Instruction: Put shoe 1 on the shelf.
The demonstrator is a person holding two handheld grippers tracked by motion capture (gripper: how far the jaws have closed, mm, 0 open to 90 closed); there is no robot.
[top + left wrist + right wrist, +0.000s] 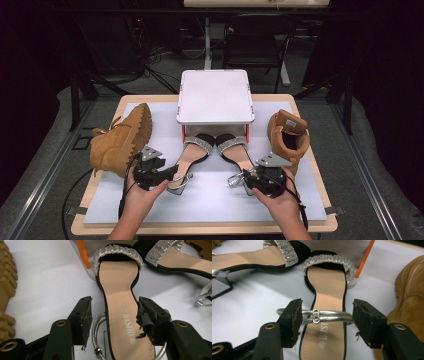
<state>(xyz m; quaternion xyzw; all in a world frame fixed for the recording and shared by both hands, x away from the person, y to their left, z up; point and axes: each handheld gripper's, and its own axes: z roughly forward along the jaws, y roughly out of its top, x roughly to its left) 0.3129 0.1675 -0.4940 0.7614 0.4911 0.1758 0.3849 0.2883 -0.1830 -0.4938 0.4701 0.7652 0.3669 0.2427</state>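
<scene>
Two black sandals with silver toe bands lie side by side, toes under a white raised shelf (215, 97). My left gripper (176, 175) straddles the heel end of the left sandal (194, 151). In the left gripper view the gripper (113, 315) has its pads against the tan insole (120, 290) and the silver ankle strap (96, 325). My right gripper (241, 179) is at the heel of the right sandal (238, 150). In the right gripper view the gripper (327, 315) has that sandal's silver strap (332, 318) spanning from pad to pad above the insole (328, 282).
A tan boot (120, 140) lies on its side at the left, its lugged sole (6, 285) close to my left gripper. A second tan boot (289, 135) stands at the right, close beside my right gripper (409, 290). The shelf has orange legs (82, 252). A white mat (210, 200) covers the table.
</scene>
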